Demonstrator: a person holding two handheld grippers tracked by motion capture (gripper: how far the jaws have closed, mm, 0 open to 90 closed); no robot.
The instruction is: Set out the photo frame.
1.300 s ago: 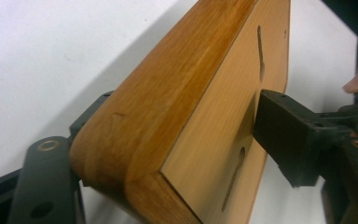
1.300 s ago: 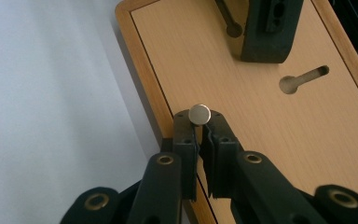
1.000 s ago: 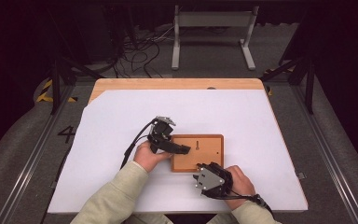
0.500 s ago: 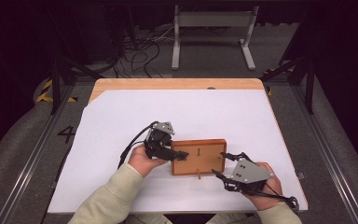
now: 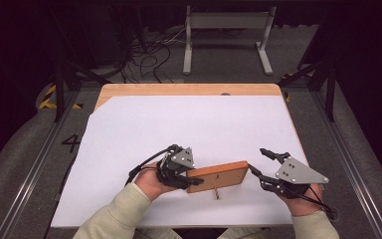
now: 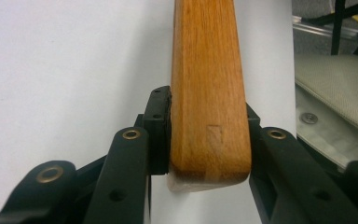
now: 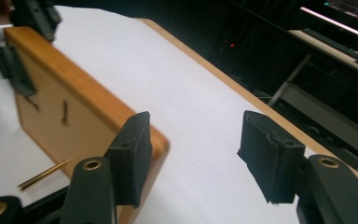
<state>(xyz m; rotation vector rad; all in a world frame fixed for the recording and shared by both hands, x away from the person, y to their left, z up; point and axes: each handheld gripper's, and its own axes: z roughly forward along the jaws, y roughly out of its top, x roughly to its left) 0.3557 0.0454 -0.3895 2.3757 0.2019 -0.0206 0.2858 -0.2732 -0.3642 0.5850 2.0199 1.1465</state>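
You have a white sheet (image 5: 199,134) spread over the wooden table (image 5: 189,89), whose bare edge shows along the far side. Beyond the table, on the grey floor, a tangle of black cables (image 5: 146,57) lies to the far left, and a pale metal stand (image 5: 226,30) sits in the middle. A yellow-and-black striped marking (image 5: 47,97) lies at the left.

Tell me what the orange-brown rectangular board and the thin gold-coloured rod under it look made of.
Orange-brown rectangular board: wood, by its visible grain, with a smooth, probably varnished finish and rounded edges. Thin gold-coloured rod: likely brass or similar metal, judging by its yellow shine; too small to be sure.
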